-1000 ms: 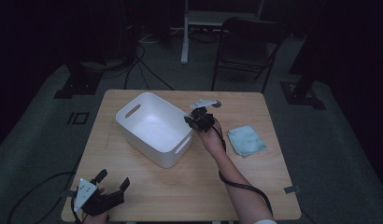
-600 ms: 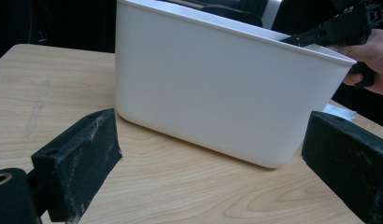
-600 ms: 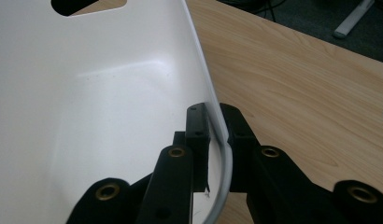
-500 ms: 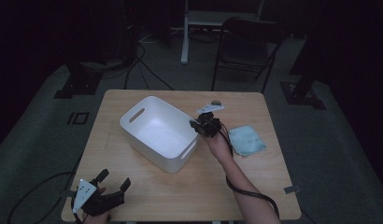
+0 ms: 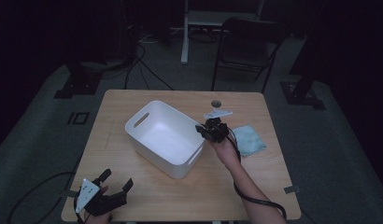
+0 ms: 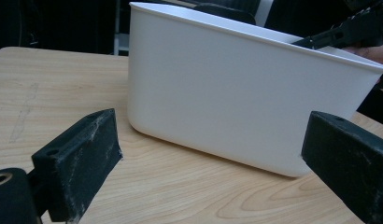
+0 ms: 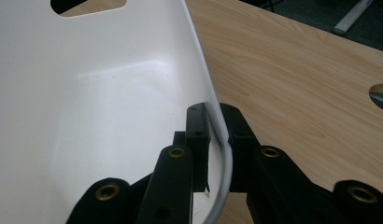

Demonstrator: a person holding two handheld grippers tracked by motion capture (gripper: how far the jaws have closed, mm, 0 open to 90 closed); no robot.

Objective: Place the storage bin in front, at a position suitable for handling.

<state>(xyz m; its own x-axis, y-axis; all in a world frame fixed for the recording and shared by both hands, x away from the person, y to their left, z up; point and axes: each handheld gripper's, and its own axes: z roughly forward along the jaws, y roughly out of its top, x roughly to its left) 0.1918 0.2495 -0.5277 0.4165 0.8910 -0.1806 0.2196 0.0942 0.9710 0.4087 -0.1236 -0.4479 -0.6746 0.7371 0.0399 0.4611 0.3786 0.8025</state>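
White bin (image 5: 167,138) in the middle of the table (image 5: 133,100), its thin wall pinched tight between both jaws of the right gripper (image 7: 216,122); left gripper (image 5: 116,183) wide apart, near the bin, aimed at its side

right gripper (image 5: 209,132) out over the table's middle-right, held in the person's right hand (image 5: 222,148), forearm stretched forward from the bottom edge, cable trailing back along the arm. grey plate on top tilts up behind it. in the right gripper view its jaws are closed tight, one pad inside and one outside a thin white wall of the bin (image 7: 87,107), pinching the rim. left gripper (image 5: 116,183) low at the near-left corner of the table, left hand (image 5: 98,205) wrapped round its body, jaws spread wide and pointing forward, nothing between the pads, hovering just above the wood.
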